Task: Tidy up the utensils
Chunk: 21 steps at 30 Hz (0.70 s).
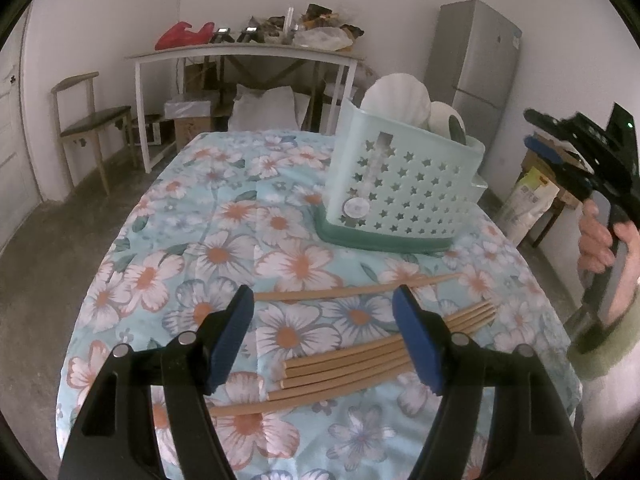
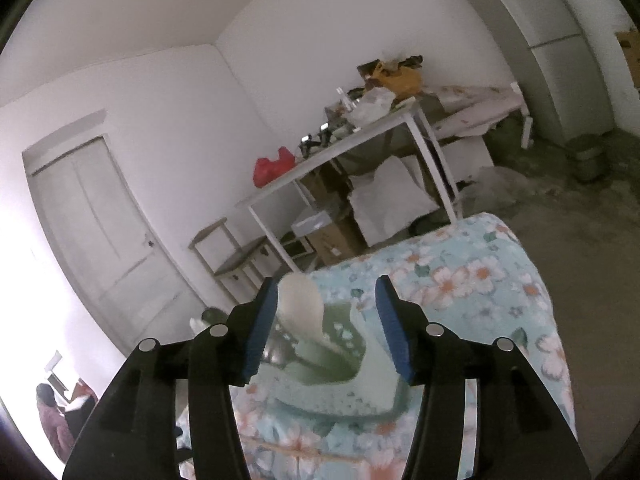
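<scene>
White-walled room with bare concrete floor; work surface is a table under a pale blue cloth printed with pink-and-orange flowers [image 1: 280, 216].

Item 1: pale mint plastic utensil basket with star-shaped cut-outs [image 1: 400, 184], seated in a darker green drip tray [image 1: 376, 240], standing upright toward the far right of the cloth. Contents: white scallop-shaped dishes [image 1: 396, 96] leaning upright inside, plus something rounded and dark at the right end, too unclear to name.

Item 2: loose bundle of tan wooden chopsticks [image 1: 352, 364], lying flat on the cloth near the front edge, roughly parallel, well apart from the basket.

Item 3: single pair of tan chopsticks [image 1: 352, 290], lying crosswise between the bundle and the basket, touching neither.

Item 4: left gripper [image 1: 324, 340], black frame with blue pads, jaws apart and empty, held above the bundle; no pad touches a chopstick.

Item 5: right gripper [image 2: 326, 328], same make, jaws apart with nothing pressed between the pads; seen from the left wrist camera it hangs in the air right of the basket, gripped by a hand [image 1: 600, 240] in a green sleeve. Its own view looks down over the basket's rim and a white dish.

Background: white-framed side table [image 1: 244, 54] piled with clutter including a red bag [image 1: 180, 34]; wooden chair [image 1: 88, 120]; grey refrigerator [image 1: 476, 64]; white panelled door [image 2: 104, 220].
</scene>
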Tool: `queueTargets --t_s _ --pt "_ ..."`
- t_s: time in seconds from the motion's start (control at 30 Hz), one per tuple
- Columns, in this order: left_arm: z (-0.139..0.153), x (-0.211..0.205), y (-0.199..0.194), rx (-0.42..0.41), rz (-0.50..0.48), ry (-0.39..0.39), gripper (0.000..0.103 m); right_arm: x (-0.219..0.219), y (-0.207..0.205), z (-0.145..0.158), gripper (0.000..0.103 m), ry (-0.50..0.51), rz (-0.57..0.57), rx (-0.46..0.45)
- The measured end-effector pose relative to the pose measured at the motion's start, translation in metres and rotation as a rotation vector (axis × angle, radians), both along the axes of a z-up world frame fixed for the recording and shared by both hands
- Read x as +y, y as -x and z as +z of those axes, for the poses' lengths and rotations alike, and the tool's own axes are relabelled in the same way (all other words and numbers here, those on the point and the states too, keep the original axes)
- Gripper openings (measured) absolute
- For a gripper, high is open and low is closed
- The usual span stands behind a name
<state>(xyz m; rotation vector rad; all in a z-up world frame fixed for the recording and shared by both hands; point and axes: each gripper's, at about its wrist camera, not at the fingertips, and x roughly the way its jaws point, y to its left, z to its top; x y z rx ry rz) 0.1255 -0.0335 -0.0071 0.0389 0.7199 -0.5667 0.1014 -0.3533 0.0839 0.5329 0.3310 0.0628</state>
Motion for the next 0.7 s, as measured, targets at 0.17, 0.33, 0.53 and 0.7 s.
queueTargets --t_s 0.17,0.33,0.53,0.7 --pt "0.001 0.002 0.001 0.001 0.001 -0.002 0.07 0.027 0.02 -0.009 0.061 0.063 0.008 0.084" --pt "0.001 0.004 0.005 0.003 -0.003 -0.009 0.071 0.056 0.024 -0.038 0.067 0.113 0.043 0.241" --pt "-0.003 0.004 0.007 0.012 0.0 -0.017 0.071 0.087 0.033 -0.08 0.077 0.251 0.013 0.471" --pt "-0.007 0.003 0.011 0.022 -0.004 -0.035 0.071 0.105 0.051 -0.106 0.084 0.295 0.029 0.582"
